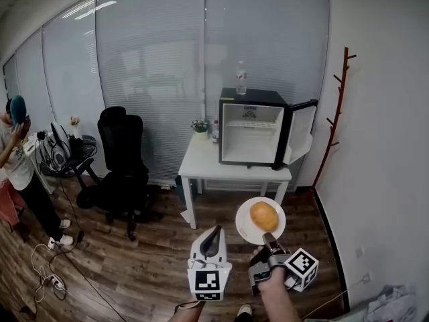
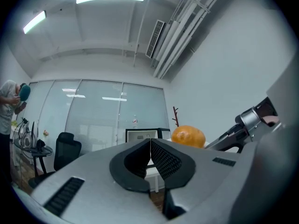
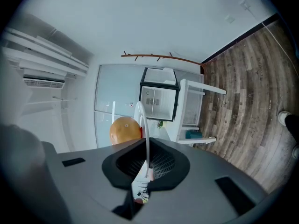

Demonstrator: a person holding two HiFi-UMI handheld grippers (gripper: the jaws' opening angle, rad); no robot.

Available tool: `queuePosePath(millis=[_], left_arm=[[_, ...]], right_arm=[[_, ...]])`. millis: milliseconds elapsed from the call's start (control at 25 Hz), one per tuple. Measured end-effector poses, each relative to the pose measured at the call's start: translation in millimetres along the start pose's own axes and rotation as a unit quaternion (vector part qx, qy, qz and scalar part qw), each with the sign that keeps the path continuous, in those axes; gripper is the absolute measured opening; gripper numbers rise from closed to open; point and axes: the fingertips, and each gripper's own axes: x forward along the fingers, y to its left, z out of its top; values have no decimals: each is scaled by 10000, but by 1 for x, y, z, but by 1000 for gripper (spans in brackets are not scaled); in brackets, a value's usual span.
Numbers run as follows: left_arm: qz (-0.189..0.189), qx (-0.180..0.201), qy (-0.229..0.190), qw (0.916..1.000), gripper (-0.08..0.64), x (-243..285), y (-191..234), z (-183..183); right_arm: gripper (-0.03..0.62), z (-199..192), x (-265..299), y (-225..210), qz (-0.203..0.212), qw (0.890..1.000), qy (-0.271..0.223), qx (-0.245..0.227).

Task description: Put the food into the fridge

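A round orange bun (image 1: 264,215) lies on a white plate (image 1: 245,229), held in the air in front of me. My right gripper (image 1: 270,239) is shut on the plate's near rim; in the right gripper view the plate's edge (image 3: 143,125) runs between the jaws with the bun (image 3: 125,130) beside it. My left gripper (image 1: 212,241) is shut with nothing in it, just left of the plate. Its own view shows the closed pads (image 2: 150,156) and the bun (image 2: 188,136) to the right. The small black fridge (image 1: 255,127) stands on a white table (image 1: 204,163), its door (image 1: 299,133) swung open.
A water bottle (image 1: 240,78) stands on the fridge's top. A black office chair (image 1: 121,163) is left of the table, and a person (image 1: 19,159) stands at the far left. A red coat rack (image 1: 337,109) leans by the right wall. Cables (image 1: 50,274) lie on the wooden floor.
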Motion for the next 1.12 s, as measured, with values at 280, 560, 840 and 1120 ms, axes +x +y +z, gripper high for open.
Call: queuePosePath(millis=[280, 560, 840, 1120], left_arm=[[8, 1, 8, 10000, 29, 44, 8, -13], [15, 50, 13, 10000, 29, 115, 4, -15], [49, 147, 32, 9999, 29, 193, -16, -23], [187, 209, 72, 9996, 29, 254, -27, -31]], right_arm=[[37, 18, 42, -10, -65, 10000, 20, 47], [37, 59, 98, -10, -88, 9998, 83, 147], [37, 115, 153, -13, -30, 9997, 171, 170], [37, 157, 204, -9, 101, 9993, 350, 118]])
